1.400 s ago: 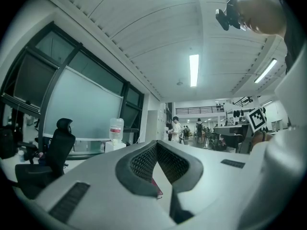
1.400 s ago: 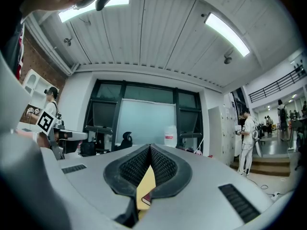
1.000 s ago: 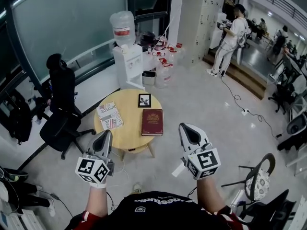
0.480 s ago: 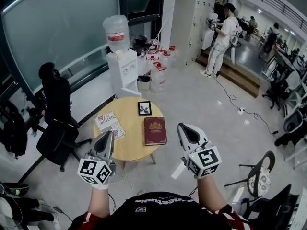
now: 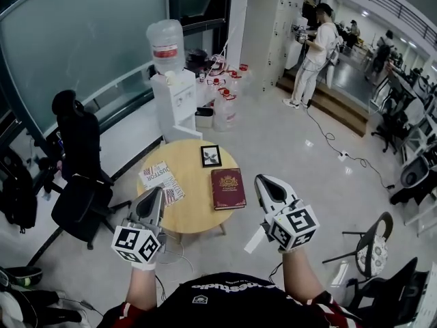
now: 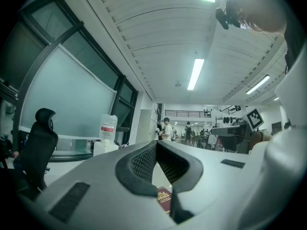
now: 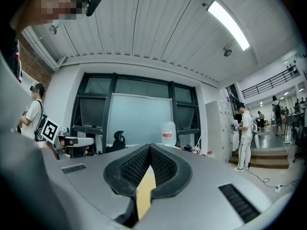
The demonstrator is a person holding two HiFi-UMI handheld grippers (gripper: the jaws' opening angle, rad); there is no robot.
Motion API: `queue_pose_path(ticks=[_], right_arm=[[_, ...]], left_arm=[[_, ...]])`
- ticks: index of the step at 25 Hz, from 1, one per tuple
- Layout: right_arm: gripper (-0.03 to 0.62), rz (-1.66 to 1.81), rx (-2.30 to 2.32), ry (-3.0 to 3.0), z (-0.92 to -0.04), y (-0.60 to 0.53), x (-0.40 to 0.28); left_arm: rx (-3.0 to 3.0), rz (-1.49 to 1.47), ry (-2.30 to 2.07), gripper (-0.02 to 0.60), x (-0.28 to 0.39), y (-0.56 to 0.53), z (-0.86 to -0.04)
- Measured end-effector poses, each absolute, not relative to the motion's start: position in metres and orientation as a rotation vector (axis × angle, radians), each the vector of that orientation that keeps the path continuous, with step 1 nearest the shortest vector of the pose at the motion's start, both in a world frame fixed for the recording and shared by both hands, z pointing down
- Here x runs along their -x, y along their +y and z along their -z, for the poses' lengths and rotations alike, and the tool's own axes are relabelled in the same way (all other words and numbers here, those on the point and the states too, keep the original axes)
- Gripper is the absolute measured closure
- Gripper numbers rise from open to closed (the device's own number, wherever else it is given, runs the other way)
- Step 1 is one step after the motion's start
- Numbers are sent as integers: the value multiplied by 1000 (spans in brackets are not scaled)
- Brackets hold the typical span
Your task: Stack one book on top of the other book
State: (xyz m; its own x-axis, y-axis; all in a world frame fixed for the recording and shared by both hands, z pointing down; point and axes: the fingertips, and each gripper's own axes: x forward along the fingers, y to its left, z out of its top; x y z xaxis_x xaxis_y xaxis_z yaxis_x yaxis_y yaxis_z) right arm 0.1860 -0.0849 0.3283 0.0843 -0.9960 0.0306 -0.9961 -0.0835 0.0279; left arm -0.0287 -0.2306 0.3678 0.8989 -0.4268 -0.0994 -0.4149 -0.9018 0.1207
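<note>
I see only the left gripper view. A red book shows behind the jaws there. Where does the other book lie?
Observer: The white book lies flat on the round table, left of the red book and apart from it.
Operator: Is anything else on that table?
Observer: Yes, a small black picture frame, beyond the red book.
Operator: Does the right gripper hold something?
Observer: No. The right gripper is shut and empty, and it touches no book.

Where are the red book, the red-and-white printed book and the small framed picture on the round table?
red book (image 5: 227, 188), head view, middle of its cover.
red-and-white printed book (image 5: 162, 182), head view, middle of its cover.
framed picture (image 5: 211, 156), head view, middle of its dark image.
</note>
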Motion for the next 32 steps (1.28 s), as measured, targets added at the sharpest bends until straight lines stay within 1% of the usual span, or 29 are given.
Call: queue_pose_path(ticks=[10, 32], right_arm=[[566, -36, -2268, -2063, -335, -106, -174], [561, -24, -2288, -2075, -347, -126, -209]], left_arm=[[-2927, 201, -641, 566, 44, -253, -381], [-2965, 153, -628, 566, 13, -260, -382]])
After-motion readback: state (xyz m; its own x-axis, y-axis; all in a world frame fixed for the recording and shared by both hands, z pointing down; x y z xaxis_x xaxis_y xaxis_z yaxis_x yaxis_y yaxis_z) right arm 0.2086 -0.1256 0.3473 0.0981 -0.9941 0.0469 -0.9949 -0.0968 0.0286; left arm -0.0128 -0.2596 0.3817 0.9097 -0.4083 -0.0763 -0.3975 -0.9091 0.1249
